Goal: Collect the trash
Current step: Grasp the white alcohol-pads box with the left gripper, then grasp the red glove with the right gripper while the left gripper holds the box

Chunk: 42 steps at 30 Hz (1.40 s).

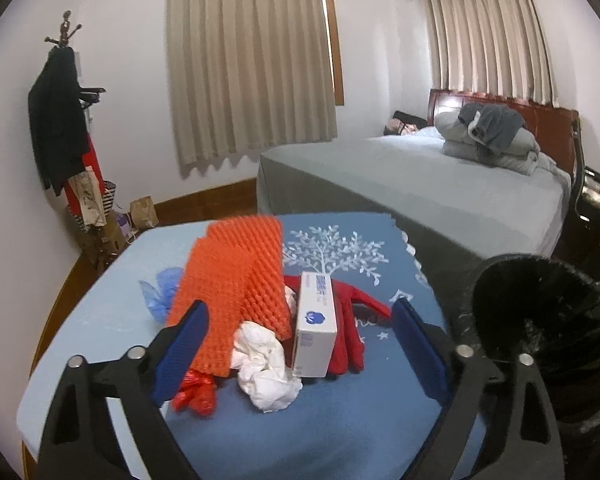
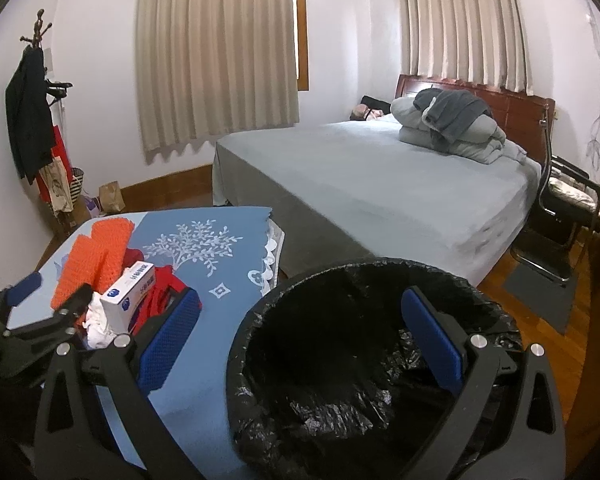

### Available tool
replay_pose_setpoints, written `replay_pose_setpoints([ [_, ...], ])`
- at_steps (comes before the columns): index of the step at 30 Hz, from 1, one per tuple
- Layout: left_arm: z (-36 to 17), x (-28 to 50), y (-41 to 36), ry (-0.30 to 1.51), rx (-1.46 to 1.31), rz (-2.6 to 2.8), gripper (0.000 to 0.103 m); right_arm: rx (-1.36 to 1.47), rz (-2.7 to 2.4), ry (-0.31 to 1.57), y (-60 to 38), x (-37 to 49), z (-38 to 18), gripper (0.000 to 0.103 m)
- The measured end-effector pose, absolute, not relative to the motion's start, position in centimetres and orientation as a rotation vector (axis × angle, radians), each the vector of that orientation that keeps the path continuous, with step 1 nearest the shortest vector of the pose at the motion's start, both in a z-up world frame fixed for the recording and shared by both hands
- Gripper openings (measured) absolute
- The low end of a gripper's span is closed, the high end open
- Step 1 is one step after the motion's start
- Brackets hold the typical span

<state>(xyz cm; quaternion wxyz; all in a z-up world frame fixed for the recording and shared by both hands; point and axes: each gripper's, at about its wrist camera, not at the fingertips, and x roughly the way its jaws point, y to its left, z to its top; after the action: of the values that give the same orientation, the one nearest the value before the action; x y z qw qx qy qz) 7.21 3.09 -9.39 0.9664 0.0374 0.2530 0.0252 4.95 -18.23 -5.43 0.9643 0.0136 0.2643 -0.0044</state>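
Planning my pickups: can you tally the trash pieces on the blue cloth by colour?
Orange: 1, foam net sheet
White: 2, crumpled paper, small box
Red: 2, plastic bag, cloth-like piece behind the box
Blue: 1, crumpled plastic
Total: 6, as far as the pile shows.

Black angular gripper frames, silver round bolts, blue textured fingers [image 1: 188, 340]

The left gripper [image 1: 300, 344] stands wide apart over a heap on the blue cloth [image 1: 340, 420]: orange mesh [image 1: 236, 280], white box [image 1: 314, 332], crumpled tissue [image 1: 264, 368], perhaps red gloves [image 1: 350, 336]. Bin [image 1: 540, 312] just right.
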Motion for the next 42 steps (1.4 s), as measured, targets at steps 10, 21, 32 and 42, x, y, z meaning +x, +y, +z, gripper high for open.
replay_pose_setpoints([
  [10, -13.2, 11.5, 3.4, 0.599, 0.057, 0.052, 0.068, 0.028, -0.018, 0.595, -18.4, 7.8, -7.4, 0.098],
  [21, -15.0, 13.8, 3.5, 0.671, 0.059, 0.041, 0.046, 0.021, 0.008, 0.644, -17.3, 10.3, -9.2, 0.098],
  [32, -12.9, 12.5, 4.4, 0.613, -0.003, -0.002, 0.030, 0.008, 0.024, 0.650, -16.4, 10.8, -9.3, 0.098],
  [42, -9.6, 10.6, 7.3, 0.537, -0.022, 0.037, 0.030, 0.000, 0.082, 0.609, -13.3, 12.2, -8.1, 0.098],
])
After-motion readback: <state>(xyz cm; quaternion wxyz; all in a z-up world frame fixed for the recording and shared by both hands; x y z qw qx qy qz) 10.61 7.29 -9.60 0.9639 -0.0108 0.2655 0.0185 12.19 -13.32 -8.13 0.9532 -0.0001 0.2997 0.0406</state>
